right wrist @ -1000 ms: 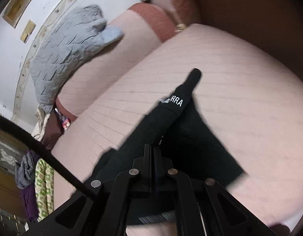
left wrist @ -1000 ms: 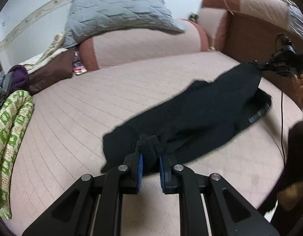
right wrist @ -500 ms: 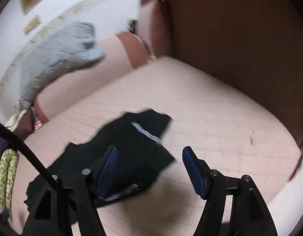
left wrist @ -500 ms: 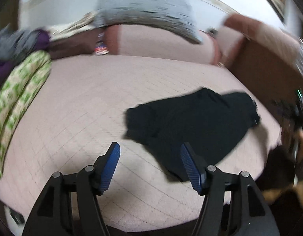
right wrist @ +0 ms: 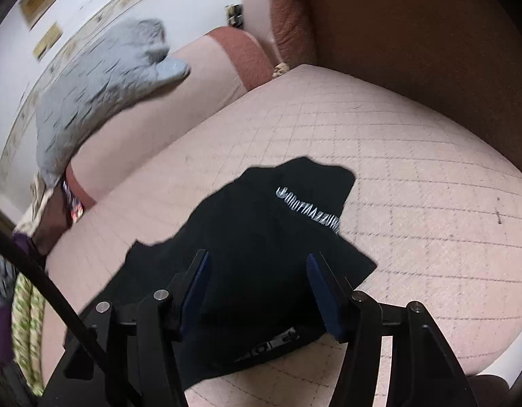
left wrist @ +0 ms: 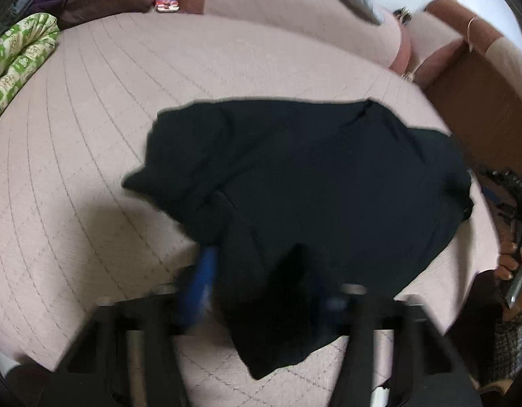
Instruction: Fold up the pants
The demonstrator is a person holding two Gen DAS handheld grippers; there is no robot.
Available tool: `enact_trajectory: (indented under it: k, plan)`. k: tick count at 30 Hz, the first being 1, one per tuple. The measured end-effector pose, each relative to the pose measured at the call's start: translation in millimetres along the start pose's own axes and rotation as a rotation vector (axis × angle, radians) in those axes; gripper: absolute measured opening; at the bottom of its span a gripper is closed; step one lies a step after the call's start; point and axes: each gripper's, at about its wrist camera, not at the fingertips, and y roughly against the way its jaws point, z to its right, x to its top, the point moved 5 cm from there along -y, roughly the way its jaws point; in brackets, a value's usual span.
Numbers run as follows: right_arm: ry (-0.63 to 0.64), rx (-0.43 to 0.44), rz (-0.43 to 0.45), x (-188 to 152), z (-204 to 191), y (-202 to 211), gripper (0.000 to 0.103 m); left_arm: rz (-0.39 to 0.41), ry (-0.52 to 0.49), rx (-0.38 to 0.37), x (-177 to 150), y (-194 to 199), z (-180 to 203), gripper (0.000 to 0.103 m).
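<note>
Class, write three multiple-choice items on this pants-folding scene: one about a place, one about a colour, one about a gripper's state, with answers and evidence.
1. Where do the black fabric pants lie?
A. on the pink quilted mattress
B. on the grey quilted pillow
C. on a wooden floor

2. What colour is the lettering on the pants?
A. red
B. white
C. green

3. How is the right gripper?
A. shut on the pants
B. open
C. out of view

Answers: A, pink quilting surrounds the pants; B, white letters show on black; B, its blue pads stand wide apart.

Both wrist views close above the black pants (left wrist: pixel 311 183) (right wrist: pixel 261 247), facing the sofa back (right wrist: pixel 152 129).
</note>
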Motion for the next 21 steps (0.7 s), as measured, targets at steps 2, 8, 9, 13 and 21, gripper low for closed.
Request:
enact_trajectory:
  k: [2, 8, 9, 13, 21]
  plan:
    - [0.016, -0.001, -0.023, -7, -1, -8, 0.064, 0.019, -0.01, -0.01, -3, 4, 4, 0.013]
    - [0.042, -0.007, -0.046, -12, 2, -16, 0.064, 0.088, -0.039, 0.019, 0, 34, 18, 0.012]
    - [0.048, -0.005, -0.043, -12, 1, -16, 0.064, 0.11, -0.059, 0.027, 4, 42, 23, 0.012]
    - [0.104, -0.014, -0.014, -13, -7, -10, 0.064, 0.158, -0.106, 0.021, 32, 60, 37, 0.012]
    - [0.114, -0.03, -0.001, -13, -3, -8, 0.064, 0.098, 0.045, -0.006, 86, 22, -17, 0.012]
